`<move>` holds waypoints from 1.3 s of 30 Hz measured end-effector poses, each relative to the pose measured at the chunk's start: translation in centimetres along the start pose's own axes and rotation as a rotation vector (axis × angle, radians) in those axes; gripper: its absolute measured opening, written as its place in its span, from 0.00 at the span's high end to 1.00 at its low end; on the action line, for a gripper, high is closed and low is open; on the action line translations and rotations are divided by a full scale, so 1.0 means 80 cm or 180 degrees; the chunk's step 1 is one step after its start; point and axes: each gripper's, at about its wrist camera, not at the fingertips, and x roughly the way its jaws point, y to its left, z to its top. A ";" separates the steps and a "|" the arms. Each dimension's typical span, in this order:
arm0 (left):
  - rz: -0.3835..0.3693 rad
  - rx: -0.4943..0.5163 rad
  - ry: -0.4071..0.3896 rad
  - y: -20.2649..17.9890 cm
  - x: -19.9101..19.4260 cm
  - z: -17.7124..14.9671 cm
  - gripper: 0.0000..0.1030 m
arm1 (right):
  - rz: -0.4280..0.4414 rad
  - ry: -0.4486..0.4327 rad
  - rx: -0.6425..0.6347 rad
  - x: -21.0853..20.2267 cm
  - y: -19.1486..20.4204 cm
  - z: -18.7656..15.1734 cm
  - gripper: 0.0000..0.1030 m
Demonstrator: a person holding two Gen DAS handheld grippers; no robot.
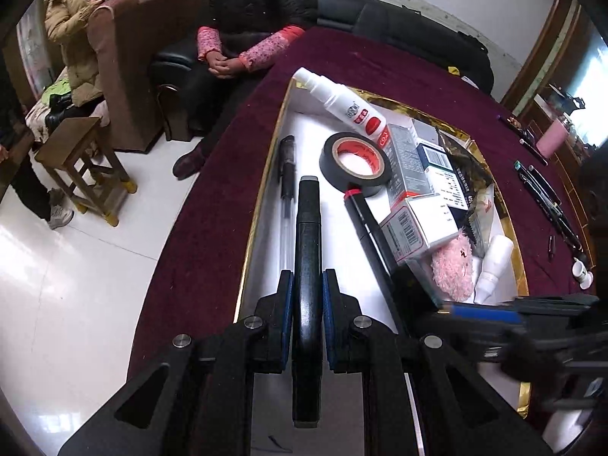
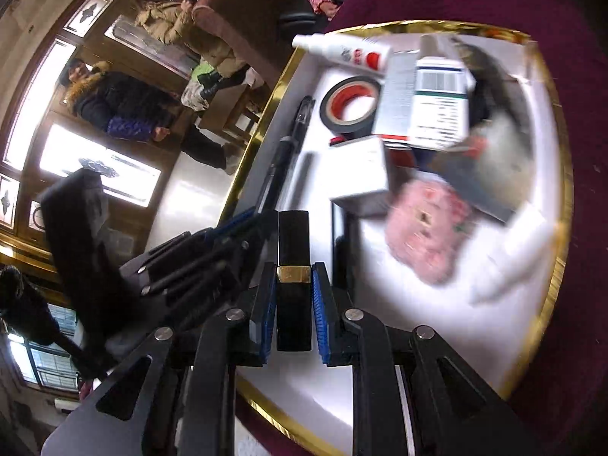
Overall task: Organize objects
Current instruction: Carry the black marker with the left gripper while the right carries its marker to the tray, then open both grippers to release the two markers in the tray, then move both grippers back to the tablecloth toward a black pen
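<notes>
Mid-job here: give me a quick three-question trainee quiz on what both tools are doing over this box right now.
1. True or false: the left tool is empty.
2. What does the right tool grip? A) black gold-banded tube B) tape roll C) pink plush
3. Which item lies just left of the left tool's black marker in the white box?

Key: 1 false, it grips the black marker; 2 A; 3 the clear pen.
</notes>
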 end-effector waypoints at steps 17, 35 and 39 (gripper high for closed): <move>-0.0537 -0.0449 -0.0153 0.033 -0.012 0.011 0.82 | -0.0210 -0.0044 0.0129 0.023 -0.010 0.006 0.81; -0.1277 -0.0497 -0.0494 -0.045 -0.086 0.008 0.47 | -0.0206 -0.0756 -0.0110 -0.128 -0.033 -0.051 0.52; -0.1378 -0.0153 -0.0399 -0.109 -0.086 0.009 0.47 | -0.0370 -0.0907 0.0103 -0.180 -0.095 -0.082 0.51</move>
